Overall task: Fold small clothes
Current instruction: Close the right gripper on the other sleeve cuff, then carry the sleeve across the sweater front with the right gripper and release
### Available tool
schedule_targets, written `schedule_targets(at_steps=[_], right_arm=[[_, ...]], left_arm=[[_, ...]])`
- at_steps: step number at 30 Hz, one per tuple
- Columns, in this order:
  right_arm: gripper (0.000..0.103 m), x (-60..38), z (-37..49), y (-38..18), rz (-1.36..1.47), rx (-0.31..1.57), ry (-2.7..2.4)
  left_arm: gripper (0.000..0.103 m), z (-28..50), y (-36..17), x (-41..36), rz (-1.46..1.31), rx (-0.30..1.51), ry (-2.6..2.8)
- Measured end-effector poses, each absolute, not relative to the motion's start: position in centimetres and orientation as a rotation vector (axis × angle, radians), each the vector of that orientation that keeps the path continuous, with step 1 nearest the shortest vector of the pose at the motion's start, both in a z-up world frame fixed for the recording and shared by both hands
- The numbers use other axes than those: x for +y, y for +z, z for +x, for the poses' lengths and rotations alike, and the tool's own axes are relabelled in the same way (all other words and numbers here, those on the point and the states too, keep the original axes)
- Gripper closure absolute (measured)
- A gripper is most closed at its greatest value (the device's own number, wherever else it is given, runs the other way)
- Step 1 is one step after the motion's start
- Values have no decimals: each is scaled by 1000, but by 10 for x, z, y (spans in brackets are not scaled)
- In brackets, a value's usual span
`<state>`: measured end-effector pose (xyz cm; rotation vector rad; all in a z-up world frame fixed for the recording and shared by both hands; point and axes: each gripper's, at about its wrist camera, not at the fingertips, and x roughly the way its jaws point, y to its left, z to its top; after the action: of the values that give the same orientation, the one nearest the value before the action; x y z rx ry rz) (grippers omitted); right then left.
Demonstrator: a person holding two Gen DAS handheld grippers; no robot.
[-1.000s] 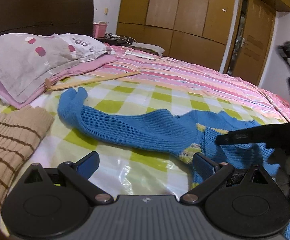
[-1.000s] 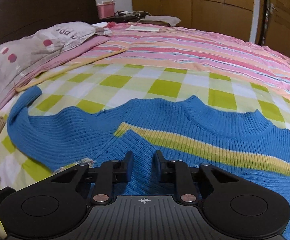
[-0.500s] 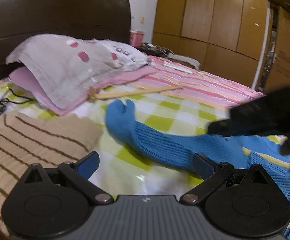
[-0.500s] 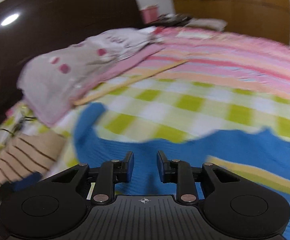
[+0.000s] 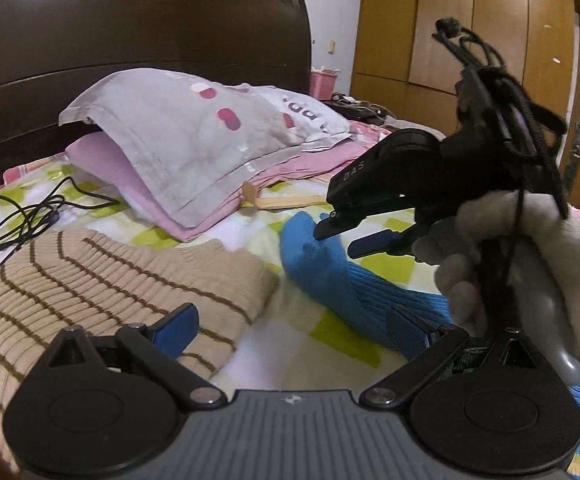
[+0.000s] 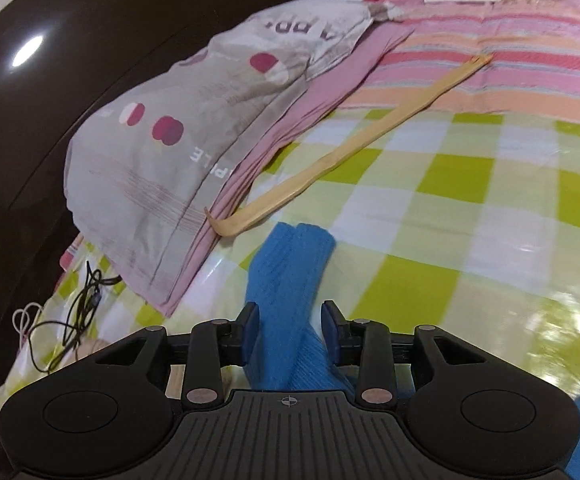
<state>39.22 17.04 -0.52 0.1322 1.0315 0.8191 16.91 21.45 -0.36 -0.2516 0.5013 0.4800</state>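
Left wrist view: left tool [image 5: 290,326] spread wide, nothing between its fingers, hovering over the bed [image 5: 282,340] between a folded tan striped sweater [image 5: 102,276] and the blue sweater [image 5: 329,276]. Blue sleeve lies flat on the checked sheet, cuff end pointing toward the pillow [image 5: 194,132]. Right tool [image 5: 349,240] seen from the side here, held in a gloved hand [image 5: 529,264]; its fingertips sit just above the sleeve near the cuff, a gap visible between them.

Right wrist view: right tool [image 6: 290,326] partly spread, the blue sleeve [image 6: 290,292] running up between its fingers; contact with the pads cannot be confirmed. Cuff lies just short of a wooden stick [image 6: 345,152] that rests along the pillow's edge.

Only the right view shows the stick full length, the striped pink blanket [image 6: 509,52] beyond the checks, and a white cord beside the black cable [image 6: 78,312]. Only the left view shows the tan sweater clearly, the gloved hand, the wardrobe [image 5: 469,28] and the pink basket [image 5: 323,82].
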Motion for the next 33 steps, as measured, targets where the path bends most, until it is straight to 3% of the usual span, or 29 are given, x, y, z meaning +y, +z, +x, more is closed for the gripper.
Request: schedule_targets(at_steps=[3,6,13,23,33], right_arm=[[70,182,398,-13,132,1057,818],[94,185,397,-14,125,1052,814],[96,141,393,25,217,952,802],[96,-23,362,93,369,762,603],[96,-166,289,95,325,623,302]], left_arm=[[0,170,-6,217,-257,506,493],[0,170,-6,219,-274,507,496],[0,171,-6,206,-225,487,463],[0,173,-8,174,-151,462,347],[0,177,-14,148,-103,481,245]])
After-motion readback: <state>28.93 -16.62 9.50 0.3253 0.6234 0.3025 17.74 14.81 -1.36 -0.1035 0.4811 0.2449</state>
